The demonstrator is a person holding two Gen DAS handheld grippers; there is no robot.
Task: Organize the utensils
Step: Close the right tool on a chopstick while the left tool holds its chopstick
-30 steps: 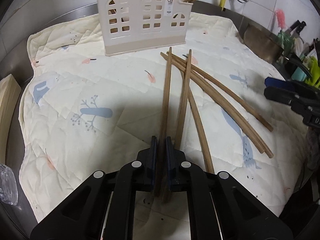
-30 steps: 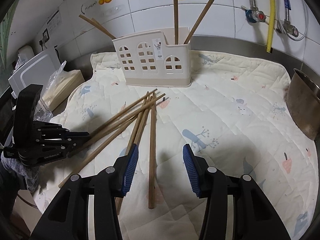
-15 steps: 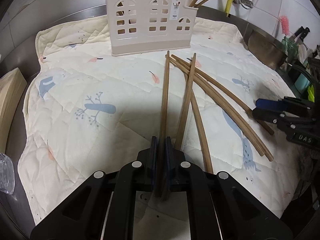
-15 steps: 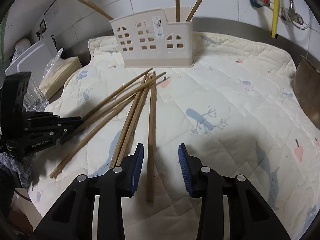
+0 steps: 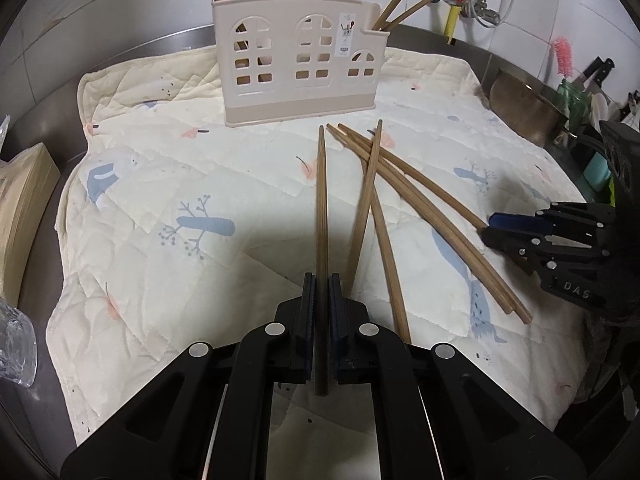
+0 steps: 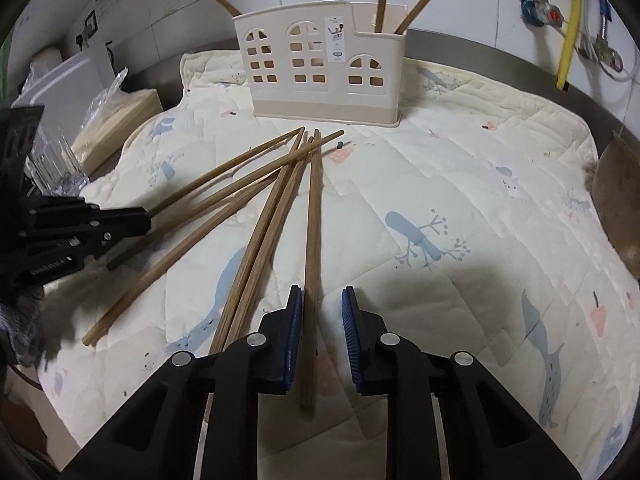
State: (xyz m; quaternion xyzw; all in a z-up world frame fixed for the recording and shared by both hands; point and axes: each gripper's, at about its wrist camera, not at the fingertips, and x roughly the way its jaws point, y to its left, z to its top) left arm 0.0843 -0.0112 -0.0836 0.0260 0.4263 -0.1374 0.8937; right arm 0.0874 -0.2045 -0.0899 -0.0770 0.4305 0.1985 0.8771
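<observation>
On the cream quilted mat with blue bird and tree prints (image 5: 168,184), a loose fan of long brown wooden chopsticks (image 5: 424,208) lies in front of the beige plastic utensil holder with arched window cut-outs (image 5: 300,68), which stands upright at the far side and already has a few sticks leaning in its compartments. The left gripper (image 5: 321,300) is clamped on one chopstick (image 5: 321,200) near its thick end, the shaft pointing away toward the holder and its far tip close to the holder's base. The right gripper (image 6: 322,340) has come lower over the rightmost chopstick (image 6: 313,240) than a second ago, and its blue-padded jaws, wide apart then, are closing — the stick lies between them, against or just beside the left pad, with a clear gap on the right, so it is not yet pinched. My reading is that both hands are taking one stick each: the left's is secured, the right's is nearly so. Five or so sticks would stay on the mat — sorting looks well short of done.
</observation>
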